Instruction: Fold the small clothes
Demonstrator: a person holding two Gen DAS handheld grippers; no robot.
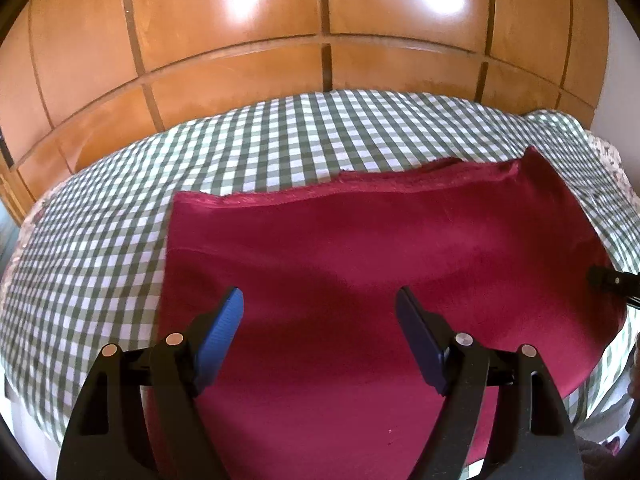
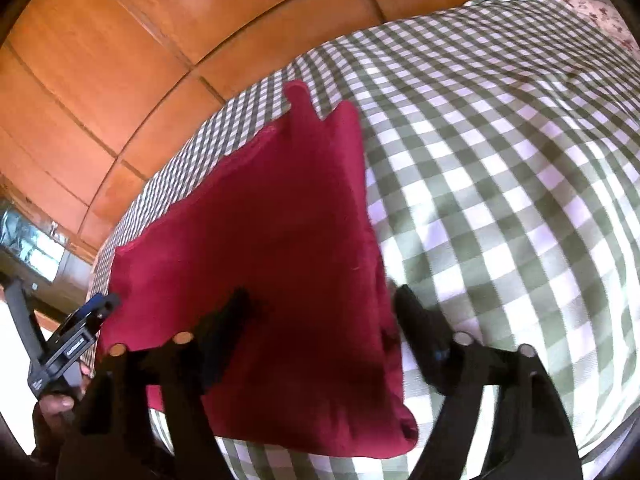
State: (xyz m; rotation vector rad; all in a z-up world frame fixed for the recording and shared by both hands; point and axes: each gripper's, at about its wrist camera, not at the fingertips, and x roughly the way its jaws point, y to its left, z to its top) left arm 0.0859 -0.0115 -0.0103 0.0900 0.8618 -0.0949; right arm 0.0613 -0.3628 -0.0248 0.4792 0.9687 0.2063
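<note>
A dark red garment (image 1: 360,248) lies flat on the green-and-white checked cloth (image 1: 100,240), folded into a broad panel with a layered far edge. My left gripper (image 1: 320,304) hovers open and empty over its near middle. In the right wrist view the same red garment (image 2: 256,232) lies on the checked cloth (image 2: 500,160), and my right gripper (image 2: 320,304) is open and empty over its near right edge. The right gripper shows at the right edge of the left wrist view (image 1: 614,280). The left gripper shows at the left of the right wrist view (image 2: 74,340).
A glossy orange wooden wardrobe (image 1: 320,20) rises right behind the checked surface. A floral fabric (image 2: 600,16) lies at the far right corner. The cloth's near edge drops off below the garment.
</note>
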